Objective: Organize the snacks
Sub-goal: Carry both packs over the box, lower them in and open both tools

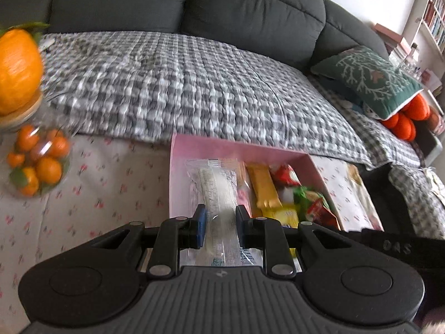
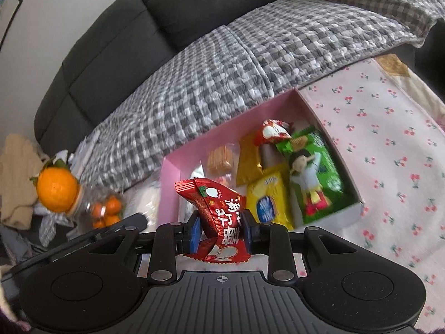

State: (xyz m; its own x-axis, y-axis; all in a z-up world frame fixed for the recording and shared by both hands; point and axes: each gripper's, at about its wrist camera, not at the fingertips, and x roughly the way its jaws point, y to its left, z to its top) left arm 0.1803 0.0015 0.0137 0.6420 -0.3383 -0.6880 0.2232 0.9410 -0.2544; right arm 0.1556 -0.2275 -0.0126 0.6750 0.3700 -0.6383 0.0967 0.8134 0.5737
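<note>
The red packet point(image 2: 215, 217) sits crumpled and skewed in the right gripper point(image 2: 219, 232), so it could slip free short of the pink box point(image 2: 178, 167) just ahead. The left gripper point(image 1: 219, 222) is clamped on a long clear-wrapped bar point(image 1: 219, 194), its far end already over the box.

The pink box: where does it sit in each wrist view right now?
Left wrist: pink box sits centre, just beyond the left tool, against the checked blanket.
Right wrist: pink box sits centre-right, beyond the right tool.
Shared landmark: the yellow packet inside it.
</note>
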